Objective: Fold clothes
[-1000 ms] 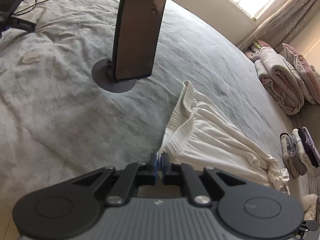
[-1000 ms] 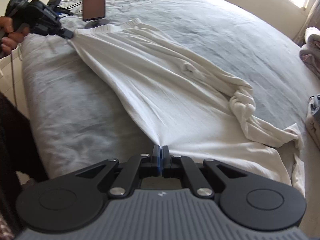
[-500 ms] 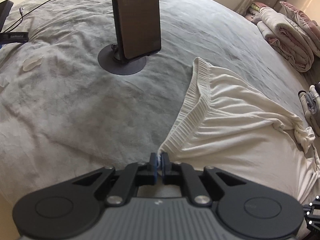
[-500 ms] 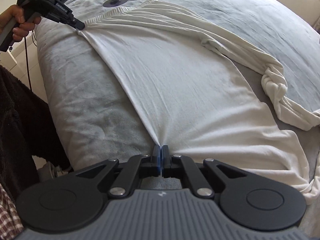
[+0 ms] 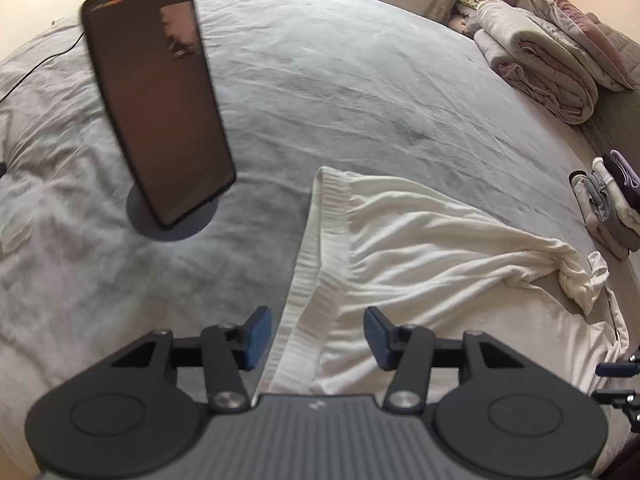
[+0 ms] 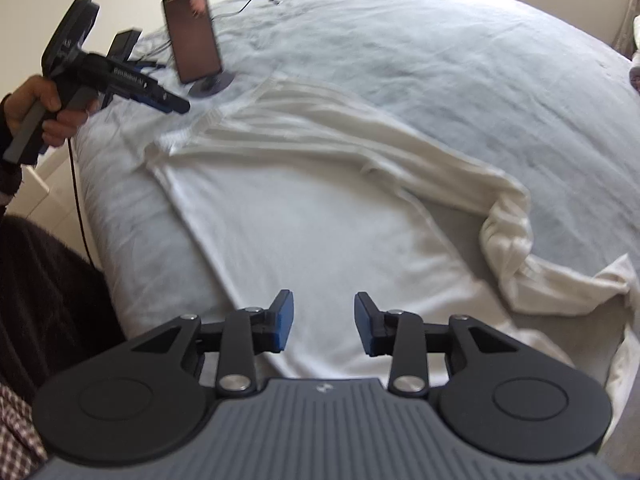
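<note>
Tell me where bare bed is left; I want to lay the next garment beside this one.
Bare grey bedspread stretches beyond the white garment, between the phone on its stand and the folded blankets. A narrower strip runs left of the waistband, below the stand. Crowded: the far edge with the small folded pile and the garment's knotted end.

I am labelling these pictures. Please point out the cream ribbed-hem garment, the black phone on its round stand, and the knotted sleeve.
cream ribbed-hem garment (image 6: pixel 320 240), right wrist view, flat body panel.
black phone on its round stand (image 5: pixel 160 104), left wrist view, dark screen.
knotted sleeve (image 6: pixel 508 232), right wrist view, twisted bunch.
</note>
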`<state>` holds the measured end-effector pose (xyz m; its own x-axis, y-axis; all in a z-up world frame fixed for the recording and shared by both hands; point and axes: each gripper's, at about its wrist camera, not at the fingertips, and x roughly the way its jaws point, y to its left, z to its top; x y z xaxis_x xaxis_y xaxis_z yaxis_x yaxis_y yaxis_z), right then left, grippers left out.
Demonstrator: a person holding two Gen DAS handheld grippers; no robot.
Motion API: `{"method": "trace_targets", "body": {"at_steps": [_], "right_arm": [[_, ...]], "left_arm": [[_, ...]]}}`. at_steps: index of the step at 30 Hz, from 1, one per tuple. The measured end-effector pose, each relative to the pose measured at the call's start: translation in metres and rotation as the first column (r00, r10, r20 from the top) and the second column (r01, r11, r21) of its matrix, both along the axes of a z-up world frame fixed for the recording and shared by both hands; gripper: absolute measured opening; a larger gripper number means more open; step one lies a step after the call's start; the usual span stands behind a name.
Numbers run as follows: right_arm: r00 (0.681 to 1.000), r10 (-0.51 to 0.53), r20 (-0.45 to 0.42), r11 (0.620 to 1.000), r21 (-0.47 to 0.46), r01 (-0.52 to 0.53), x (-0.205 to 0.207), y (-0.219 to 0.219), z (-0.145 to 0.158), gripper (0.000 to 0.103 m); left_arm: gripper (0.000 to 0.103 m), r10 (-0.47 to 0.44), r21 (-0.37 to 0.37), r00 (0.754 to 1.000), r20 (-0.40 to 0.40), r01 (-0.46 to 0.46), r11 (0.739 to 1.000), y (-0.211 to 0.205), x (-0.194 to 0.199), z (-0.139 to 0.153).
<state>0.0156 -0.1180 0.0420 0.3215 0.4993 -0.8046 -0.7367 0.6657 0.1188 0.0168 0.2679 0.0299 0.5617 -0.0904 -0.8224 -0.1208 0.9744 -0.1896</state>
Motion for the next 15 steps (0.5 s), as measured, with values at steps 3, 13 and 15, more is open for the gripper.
{"method": "trace_targets", "body": {"at_steps": [3,13,15], "right_arm": [[0.999,-0.043,0.018,0.999,0.03,0.043,0.029,-0.004,0.003,0.038],[0.988,-0.155,0.011,0.984,0.085,0.153,0.13,0.009,-0.015,0.038],[0.985,-0.173,-0.006,0.979,0.108,0.173,0.148,0.014,-0.018,0.038]], "left_arm": [[0.055,-0.002,0.044,1.0,0.007,0.002,0.999,-0.009,0.03,0.001],[0.055,0.08,0.119,0.994,0.069,-0.088,0.989,-0.013,0.1,-0.031],[0.055,0.097,0.101,0.992,0.079,-0.105,0.989,-0.009,0.104,-0.037]]}}
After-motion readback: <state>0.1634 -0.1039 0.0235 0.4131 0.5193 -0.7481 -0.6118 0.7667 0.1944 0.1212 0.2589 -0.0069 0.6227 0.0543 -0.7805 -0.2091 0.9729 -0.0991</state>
